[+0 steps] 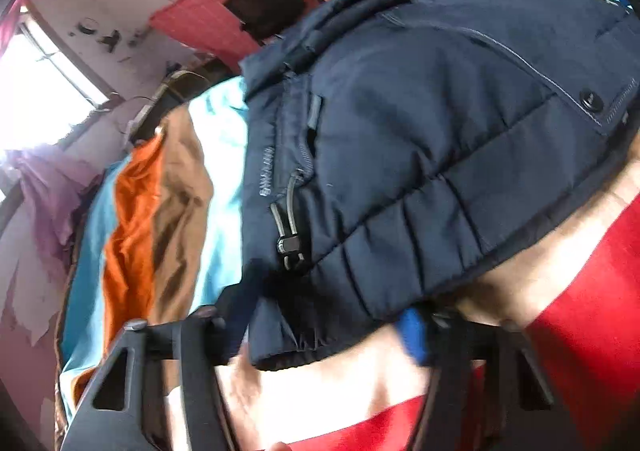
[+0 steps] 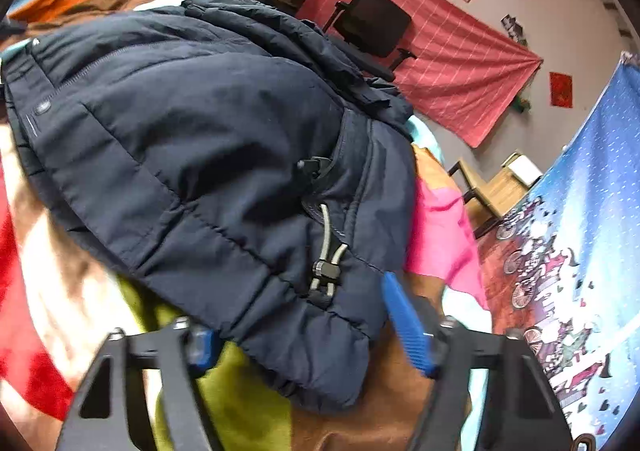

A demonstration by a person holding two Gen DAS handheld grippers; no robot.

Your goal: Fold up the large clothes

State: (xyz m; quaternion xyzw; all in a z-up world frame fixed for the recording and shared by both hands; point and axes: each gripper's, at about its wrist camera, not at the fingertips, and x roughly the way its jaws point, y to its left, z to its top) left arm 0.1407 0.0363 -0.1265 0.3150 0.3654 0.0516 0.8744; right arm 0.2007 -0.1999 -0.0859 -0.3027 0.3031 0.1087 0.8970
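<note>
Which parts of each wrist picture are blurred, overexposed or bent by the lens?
Left wrist view: the window is blown out white, the gripper fingers are smeared, and the room's edges curve. Right wrist view: the blue finger pad is motion-blurred, the navy jacket is fairly sharp, and the wall bows with fisheye distortion.

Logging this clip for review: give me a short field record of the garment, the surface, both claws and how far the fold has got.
garment: navy padded jacket, bunched
surface: striped multicolour bedding
left claw: jacket's lower edge between its fingers; grip not clear
right claw: jacket's hem corner between its fingers; grip not clear
fold: none visible yet
</note>
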